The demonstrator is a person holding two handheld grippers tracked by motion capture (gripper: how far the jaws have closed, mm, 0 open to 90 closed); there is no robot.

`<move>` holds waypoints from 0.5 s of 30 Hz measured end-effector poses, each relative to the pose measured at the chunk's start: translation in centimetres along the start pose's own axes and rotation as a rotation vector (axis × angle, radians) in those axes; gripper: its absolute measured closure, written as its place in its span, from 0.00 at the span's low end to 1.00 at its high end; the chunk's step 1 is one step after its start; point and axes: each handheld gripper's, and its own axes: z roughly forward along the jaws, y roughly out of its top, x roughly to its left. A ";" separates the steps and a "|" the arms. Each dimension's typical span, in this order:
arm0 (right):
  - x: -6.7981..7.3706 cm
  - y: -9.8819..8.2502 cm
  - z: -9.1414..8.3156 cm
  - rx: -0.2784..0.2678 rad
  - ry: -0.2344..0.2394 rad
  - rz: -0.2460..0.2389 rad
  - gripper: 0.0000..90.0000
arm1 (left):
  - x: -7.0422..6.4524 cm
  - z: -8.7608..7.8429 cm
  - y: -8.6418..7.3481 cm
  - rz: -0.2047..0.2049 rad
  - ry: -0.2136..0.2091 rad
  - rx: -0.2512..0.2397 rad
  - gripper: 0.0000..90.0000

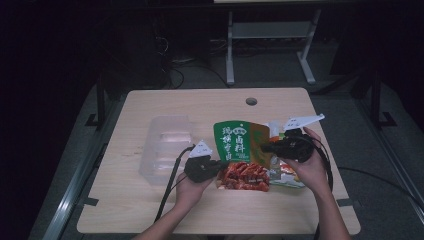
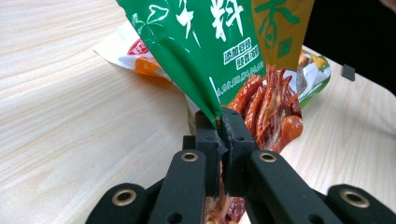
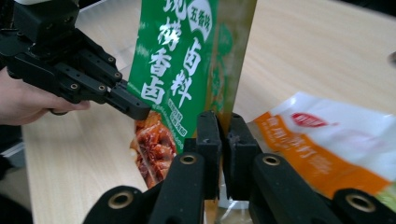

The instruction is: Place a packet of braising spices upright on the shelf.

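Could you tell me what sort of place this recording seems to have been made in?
Probably a lab or workshop set up for recording, not a kitchen: a plain wooden table with a cable hole, cables on the dark floor, and a metal frame behind.

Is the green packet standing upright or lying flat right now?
Upright: the green packet stands off the table, its two edges pinched by the left gripper and right gripper.

Probably a lab or test room: bare wooden table, dim grey floor, metal stand legs behind.
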 end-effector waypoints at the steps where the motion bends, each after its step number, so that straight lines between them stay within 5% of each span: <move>1: -0.1 -0.1 0.3 0.010 0.014 0.014 0.91 | 0.0 0.0 0.0 0.010 0.003 0.000 0.97; 10: -0.3 -0.8 2.6 0.018 0.081 0.056 0.78 | -0.1 -0.3 -0.3 0.023 0.008 0.005 0.97; 15: 0.2 -0.7 3.1 0.068 0.070 0.034 0.98 | 0.0 -0.8 -0.9 0.015 0.002 0.013 0.92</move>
